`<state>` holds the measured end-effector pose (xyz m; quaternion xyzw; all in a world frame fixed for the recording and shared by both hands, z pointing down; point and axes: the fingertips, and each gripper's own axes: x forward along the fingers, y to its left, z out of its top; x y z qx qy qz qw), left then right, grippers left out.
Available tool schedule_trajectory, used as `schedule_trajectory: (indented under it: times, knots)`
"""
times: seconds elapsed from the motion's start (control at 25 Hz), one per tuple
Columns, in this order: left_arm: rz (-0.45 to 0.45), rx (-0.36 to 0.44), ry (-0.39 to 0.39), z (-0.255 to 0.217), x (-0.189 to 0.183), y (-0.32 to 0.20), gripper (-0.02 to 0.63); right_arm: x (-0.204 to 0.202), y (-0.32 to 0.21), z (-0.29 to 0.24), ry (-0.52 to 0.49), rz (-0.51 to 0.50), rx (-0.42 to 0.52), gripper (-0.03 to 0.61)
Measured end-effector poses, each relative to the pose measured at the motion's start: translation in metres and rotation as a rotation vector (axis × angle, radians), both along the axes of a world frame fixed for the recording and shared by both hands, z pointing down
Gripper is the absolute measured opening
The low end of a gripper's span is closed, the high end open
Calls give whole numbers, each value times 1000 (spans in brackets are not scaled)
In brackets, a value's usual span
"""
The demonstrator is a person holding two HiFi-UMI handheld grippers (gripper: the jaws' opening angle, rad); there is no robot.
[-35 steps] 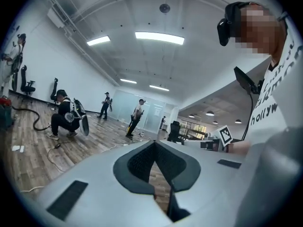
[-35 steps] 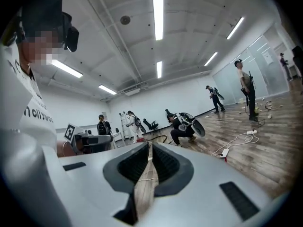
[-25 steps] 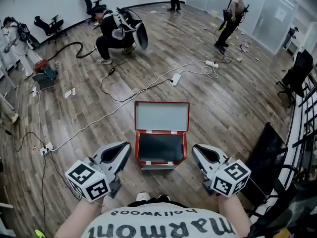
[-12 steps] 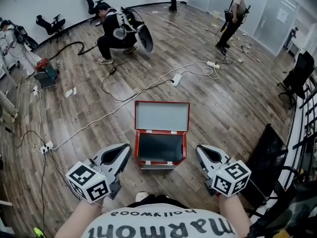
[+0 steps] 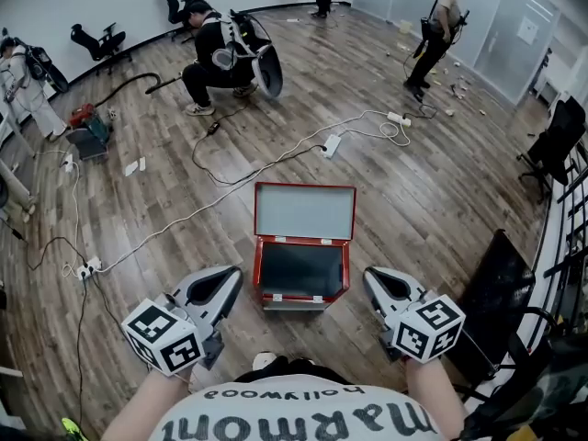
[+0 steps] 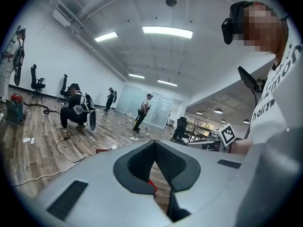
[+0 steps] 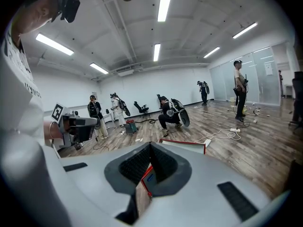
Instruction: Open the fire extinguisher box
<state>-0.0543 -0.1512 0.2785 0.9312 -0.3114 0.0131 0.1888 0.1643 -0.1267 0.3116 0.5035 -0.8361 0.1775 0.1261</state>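
1. Head view: the fire extinguisher box [image 5: 302, 269] lies on the wooden floor [image 5: 413, 209], directly ahead of the person. Its lid [image 5: 304, 211] is raised open on the far side, and the dark interior is exposed. The left gripper [image 5: 230, 278] is just beside the box's left side and the right gripper [image 5: 372, 281] just beside its right side. Neither touches the box.
2. Left gripper view: the jaws are closed against each other with nothing between them. A red edge of the box shows beyond the tips.
3. Right gripper view: the jaws are closed and empty. The raised lid stands beyond the tips, apart from them.
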Motion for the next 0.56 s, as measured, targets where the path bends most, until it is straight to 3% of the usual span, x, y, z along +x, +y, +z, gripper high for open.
schedule_trajectory:
  times: [0.56]
  knots:
    - [-5,-7,2,1,-12,-7,5,-7,-6,2,5,-1,-19,9]
